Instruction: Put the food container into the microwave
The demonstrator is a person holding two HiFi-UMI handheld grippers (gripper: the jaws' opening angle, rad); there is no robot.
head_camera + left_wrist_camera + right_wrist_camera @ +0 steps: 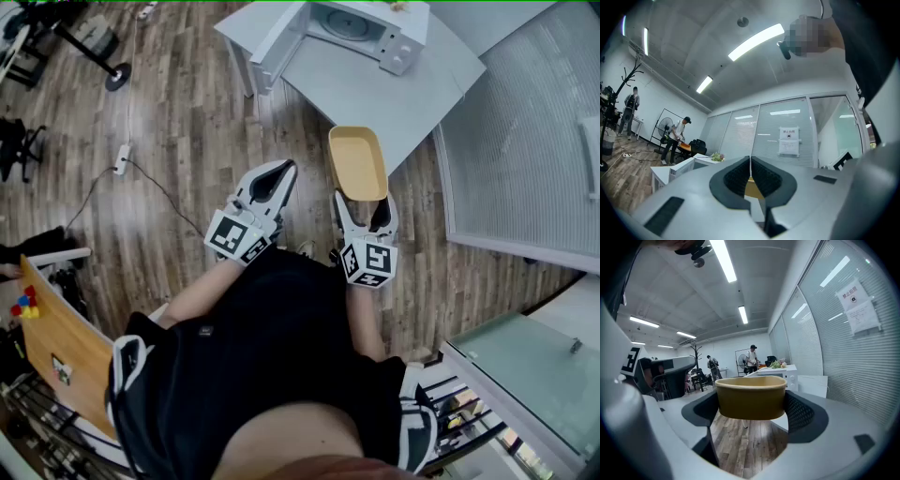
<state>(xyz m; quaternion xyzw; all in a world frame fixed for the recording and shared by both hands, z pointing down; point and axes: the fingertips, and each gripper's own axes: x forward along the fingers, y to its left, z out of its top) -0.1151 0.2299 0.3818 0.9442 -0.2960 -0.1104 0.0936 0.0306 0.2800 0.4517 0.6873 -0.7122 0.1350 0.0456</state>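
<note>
the food container (357, 161) is seen as a smooth tan tub, a rounded rectangle with a thin rolled rim and matt walls, empty inside. it is clamped at its near end by the right gripper (366, 202), whose dark ribbed pads are pressed against its two long sides; in the right gripper view the jaws are held apart only by the width of the tub. the tub is carried in the air, level, over the floor (187, 122) just beside the near corner of the table (375, 89), well apart from the microwave (361, 28).

the left gripper (278, 172) is held beside it, apart from the tub. in the left gripper view its jaws are brought together tip to tip, and nothing is gripped between them.

the microwave is a white box with rounded edges, set at the far end of the pale, smooth table, and its door (279, 36) is swung wide open toward the left. the floor is made of grey-brown wood planks with visible grain. a white power strip (121, 157) with a thin cable is laid on it to the left. a glass partition with fine horizontal blinds (525, 159) is seen to the right of the table. at the lower left a tilted wooden board (56, 342) is seen, with small coloured blocks (25, 303) by its upper edge.
</note>
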